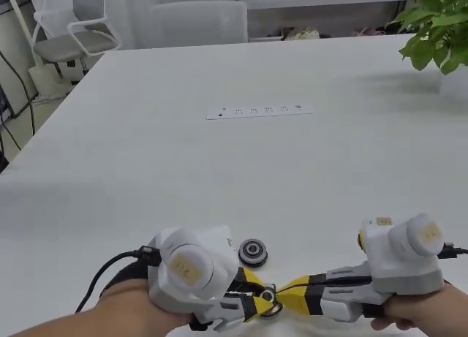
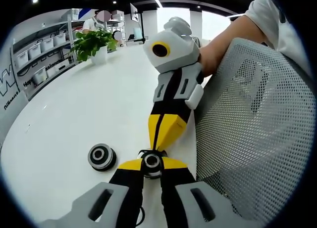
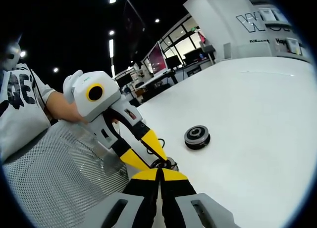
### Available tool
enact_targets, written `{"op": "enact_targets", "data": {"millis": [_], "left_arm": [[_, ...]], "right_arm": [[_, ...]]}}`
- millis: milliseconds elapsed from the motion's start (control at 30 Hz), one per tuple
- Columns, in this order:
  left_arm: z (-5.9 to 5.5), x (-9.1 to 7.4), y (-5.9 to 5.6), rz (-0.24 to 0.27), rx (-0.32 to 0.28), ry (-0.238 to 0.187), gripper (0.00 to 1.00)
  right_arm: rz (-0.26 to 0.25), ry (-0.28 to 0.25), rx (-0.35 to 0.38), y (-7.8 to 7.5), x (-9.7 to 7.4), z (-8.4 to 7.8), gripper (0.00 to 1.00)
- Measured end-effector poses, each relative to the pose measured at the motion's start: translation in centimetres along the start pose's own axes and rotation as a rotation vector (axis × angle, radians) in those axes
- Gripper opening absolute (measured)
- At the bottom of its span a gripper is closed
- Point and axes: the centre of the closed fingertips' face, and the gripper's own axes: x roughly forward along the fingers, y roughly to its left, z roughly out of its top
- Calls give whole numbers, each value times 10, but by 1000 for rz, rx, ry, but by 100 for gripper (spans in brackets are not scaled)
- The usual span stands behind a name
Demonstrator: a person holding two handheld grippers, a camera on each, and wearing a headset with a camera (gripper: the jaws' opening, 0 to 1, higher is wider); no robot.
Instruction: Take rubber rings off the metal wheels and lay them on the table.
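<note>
L gripper (image 1: pixel 256 299) clamps wheel (image 2: pixel 152 161), R gripper (image 3: pixel 161 168) nips rim; wall lettering (image 3: pixel 253 21) illegible.

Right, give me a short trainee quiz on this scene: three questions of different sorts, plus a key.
1. True or false: a gripper holds the spare wheel lying on the table.
2. What do the jaws of the left gripper clamp? A) a cup B) a small wheel C) a spoon
3. How many wheels appear in the head view?
Key: 1 false; 2 B; 3 two.
</note>
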Motion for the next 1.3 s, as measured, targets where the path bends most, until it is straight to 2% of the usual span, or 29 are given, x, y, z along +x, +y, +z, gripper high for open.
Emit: {"op": "enact_targets", "data": {"millis": [867,1133,1200,1267,1300], "left_arm": [[1,0,0,3,4,-1,7],[0,1,0,3,2,-3,7],[0,1,0,3,1,-4,7],[0,1,0,4,1,-5,7],[0,1,0,4,0,-7,7]], "right_arm": [[31,-28,-11,7,1,8,0],[47,-56,24,9,-1,12,0],[41,-53,20,8,0,12,0],[-1,-20,-9,0,-1,6,0],[0,-20,-4,0,0,6,0]]}}
